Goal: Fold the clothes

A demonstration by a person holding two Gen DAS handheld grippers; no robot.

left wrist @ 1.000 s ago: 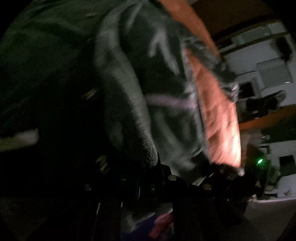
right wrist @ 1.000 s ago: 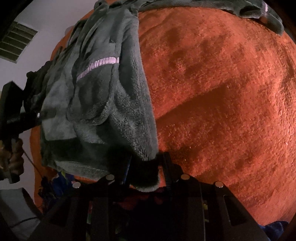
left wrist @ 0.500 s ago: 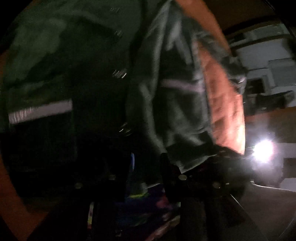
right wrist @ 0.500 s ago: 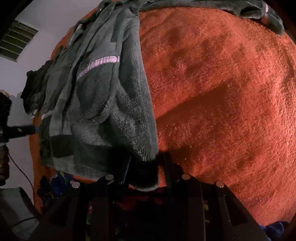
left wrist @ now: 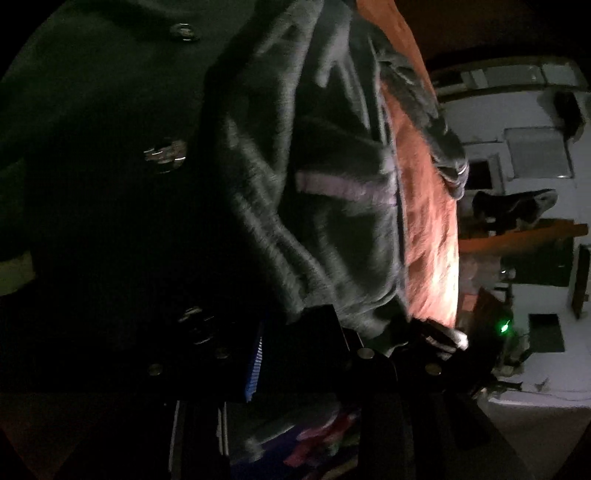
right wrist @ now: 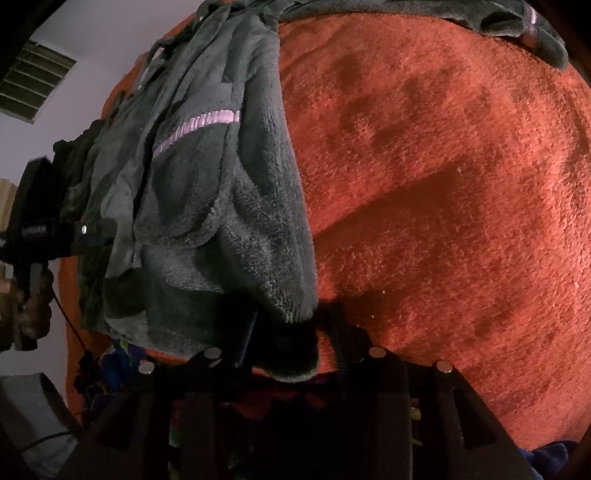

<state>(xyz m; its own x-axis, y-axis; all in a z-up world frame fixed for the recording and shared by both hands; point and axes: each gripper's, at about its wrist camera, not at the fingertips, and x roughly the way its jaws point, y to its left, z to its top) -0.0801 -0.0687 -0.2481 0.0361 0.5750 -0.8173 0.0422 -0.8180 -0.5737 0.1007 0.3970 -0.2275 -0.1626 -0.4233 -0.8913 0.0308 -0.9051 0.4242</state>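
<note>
Fleece is what makes this moment risky: the grey fleece garment [right wrist: 207, 206] is thick and springy, and the right hand-held gripper [right wrist: 291, 332], at 6 o'clock in its own view, has just been easing its jaws apart with a fold of the hem bunched between them, so the cloth could slip free under its own weight and the fold would collapse onto the orange blanket [right wrist: 443, 192]. I judge the pads are still bearing on that wad, since it fills the gap. The left hand-held gripper [right wrist: 92, 232], at 9 o'clock in the right wrist view and carried by a hand [right wrist: 35, 306], sits against the garment's far edge; its jaws have also just been opening, and its own view is too dark and blurred to show whether any cloth is pinched, so I cannot tell its state. If both let go unevenly, the garment would twist. It hangs lifted in soft vertical folds over the left part of the blanket, plush and matted, with a pale lilac satin stripe [right wrist: 199, 125] running across it. Metal snap buttons [left wrist: 164, 155] glint on its dark side in the left wrist view, and one sleeve [right wrist: 524, 26] trails at 1 o'clock.
</note>
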